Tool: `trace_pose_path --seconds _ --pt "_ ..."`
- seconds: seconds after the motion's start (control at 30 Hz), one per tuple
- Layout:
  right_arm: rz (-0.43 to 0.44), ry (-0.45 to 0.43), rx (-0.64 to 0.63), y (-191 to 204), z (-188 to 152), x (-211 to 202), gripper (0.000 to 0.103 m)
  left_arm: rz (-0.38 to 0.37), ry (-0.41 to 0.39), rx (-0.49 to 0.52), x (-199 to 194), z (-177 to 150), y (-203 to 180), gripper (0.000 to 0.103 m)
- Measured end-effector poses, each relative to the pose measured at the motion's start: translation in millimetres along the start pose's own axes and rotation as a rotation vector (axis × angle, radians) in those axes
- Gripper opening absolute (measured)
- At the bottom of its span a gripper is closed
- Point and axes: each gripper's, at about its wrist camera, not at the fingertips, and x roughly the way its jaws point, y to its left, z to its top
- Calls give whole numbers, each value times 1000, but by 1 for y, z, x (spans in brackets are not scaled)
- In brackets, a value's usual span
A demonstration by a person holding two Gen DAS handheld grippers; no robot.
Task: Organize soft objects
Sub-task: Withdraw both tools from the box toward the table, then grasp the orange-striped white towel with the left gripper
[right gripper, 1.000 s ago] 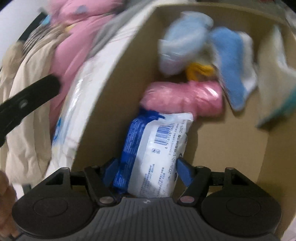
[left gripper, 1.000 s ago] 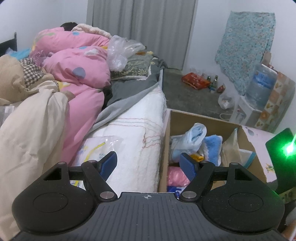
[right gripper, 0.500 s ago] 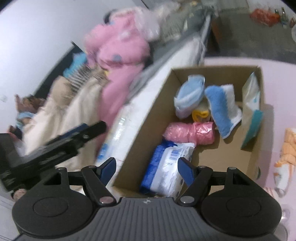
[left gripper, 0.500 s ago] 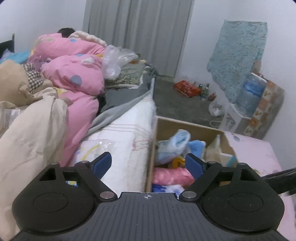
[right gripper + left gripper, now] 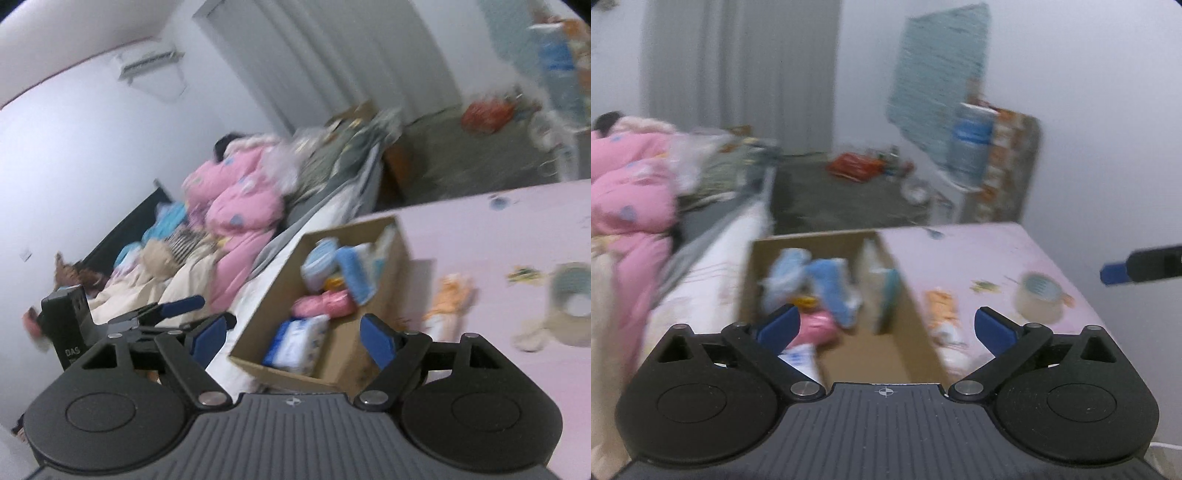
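Note:
A cardboard box (image 5: 812,238) stands between the bed and the pink table. Inside it lie a white-and-blue wipes pack (image 5: 295,341), a pink bundle (image 5: 325,302) and a blue towel (image 5: 354,275). An orange-and-white soft toy (image 5: 942,312) lies on the table just right of the box. My left gripper (image 5: 886,323) hovers above the box's near end, its jaws opening, nothing between them. My right gripper (image 5: 293,334) hangs higher and further back, its jaws also opening and empty. One of its fingers (image 5: 1115,272) shows at the right edge of the left wrist view.
A roll of tape (image 5: 1039,299) sits on the pink table (image 5: 979,251) right of the soft toy. Left of the box is a bed piled with a pink duvet (image 5: 240,206) and beige bedding (image 5: 184,280). A water bottle (image 5: 969,144) stands by the far wall.
My right gripper let go of the wipes pack in the box and pulled back and up. My left gripper swung right, off the bed and over the box, and its jaws widened.

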Motion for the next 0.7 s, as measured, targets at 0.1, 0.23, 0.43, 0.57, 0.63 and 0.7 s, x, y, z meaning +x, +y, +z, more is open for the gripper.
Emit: trace_pose_path --seconds 0.1,0.23,0.43,0.57,0.63,0.7 --pt "-29 -44 10 -17 -5 -19 52 -33 38 47 21 3 -26 101" --pt "-100 -81 11 -45 -14 -19 52 -44 113 113 61 6 -58 101" --pt "-216 -86 33 -99 -28 8 52 -69 269 204 136 14 -99 101" --pt "-229 -84 63 -132 -39 19 50 -91 391 247 188 17 -120 100" --pt "-259 -97 69 -146 -44 20 49 -71 441 266 211 17 -128 100" --pt "-237 -99 105 -162 -50 20 49 -30 478 284 233 17 -133 100"
